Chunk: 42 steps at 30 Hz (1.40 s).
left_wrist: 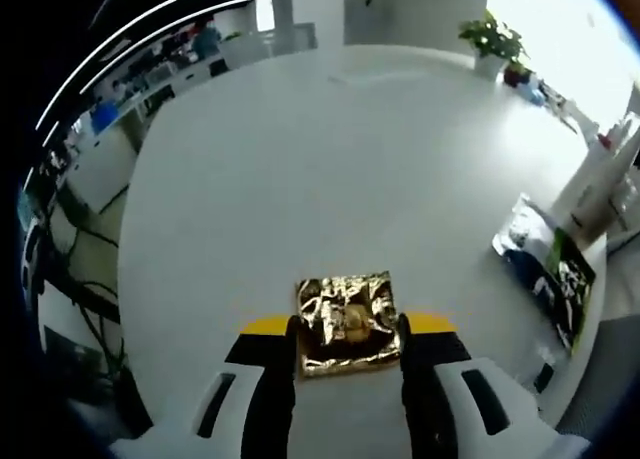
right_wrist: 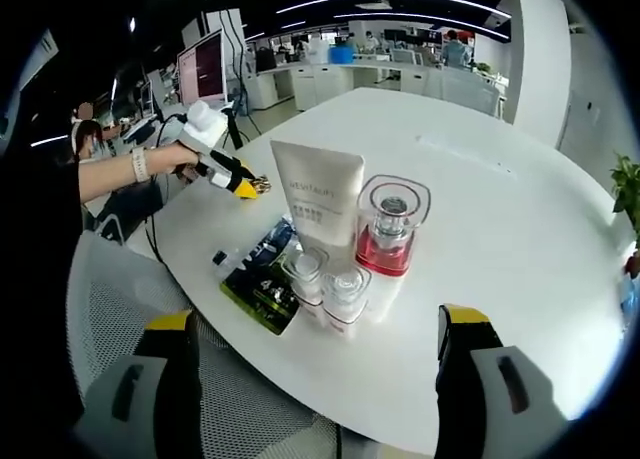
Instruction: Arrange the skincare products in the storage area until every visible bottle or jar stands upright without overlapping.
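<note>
While my left gripper [left_wrist: 348,341] pinched a crinkly gold foil sachet [left_wrist: 346,322] between its jaws over the round white table [left_wrist: 330,159], my right gripper [right_wrist: 315,354] sat wide open with nothing in it. Just ahead of it stood a white squeeze tube [right_wrist: 320,201], a clear bottle of pink liquid [right_wrist: 388,237] and two small clear-capped bottles [right_wrist: 326,279], beside a flat dark packet [right_wrist: 262,279].
</note>
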Available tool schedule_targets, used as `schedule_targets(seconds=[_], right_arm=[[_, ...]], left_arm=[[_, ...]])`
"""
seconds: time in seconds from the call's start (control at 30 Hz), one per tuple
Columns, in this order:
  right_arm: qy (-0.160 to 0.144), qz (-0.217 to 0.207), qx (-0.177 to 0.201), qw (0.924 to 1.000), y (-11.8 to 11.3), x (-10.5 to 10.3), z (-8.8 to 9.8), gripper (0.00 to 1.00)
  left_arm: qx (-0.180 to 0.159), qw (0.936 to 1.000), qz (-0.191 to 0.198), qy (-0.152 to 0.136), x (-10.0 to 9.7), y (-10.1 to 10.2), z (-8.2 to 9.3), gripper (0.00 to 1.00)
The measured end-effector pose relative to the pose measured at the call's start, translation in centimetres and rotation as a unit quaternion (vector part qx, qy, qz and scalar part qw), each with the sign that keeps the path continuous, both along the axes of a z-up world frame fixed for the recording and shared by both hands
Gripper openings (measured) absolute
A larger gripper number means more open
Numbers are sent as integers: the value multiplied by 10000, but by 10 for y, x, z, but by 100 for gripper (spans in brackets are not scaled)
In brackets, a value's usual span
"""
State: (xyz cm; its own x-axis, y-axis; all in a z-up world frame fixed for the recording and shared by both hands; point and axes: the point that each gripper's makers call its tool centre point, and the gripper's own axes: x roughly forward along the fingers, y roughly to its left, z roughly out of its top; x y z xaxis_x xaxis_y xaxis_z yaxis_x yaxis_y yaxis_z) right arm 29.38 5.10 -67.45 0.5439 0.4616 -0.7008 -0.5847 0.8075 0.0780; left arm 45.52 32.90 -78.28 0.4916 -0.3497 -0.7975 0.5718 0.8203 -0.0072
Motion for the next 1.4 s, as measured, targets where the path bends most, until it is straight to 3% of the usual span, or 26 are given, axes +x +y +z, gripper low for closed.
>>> schedule_targets(seconds=[0.37,0.87,1.2,1.4], right_arm=[[-31,-15,17,10000,0,0,1,100],[-47,43,-37,10000,3,0,2,100],[-76,98,-15,9999,5,1,4,100],[-58,102,-16,9999,4,-2,3,100]], left_arm=[[45,9998,-172,76,-1,-2,0,37],[165,9938,-1077,237,-24,-23,0,37],[280,9836,-1767,227,-37,-41,7,37],[490,9697,-2384,229,-49,-54,9,36]])
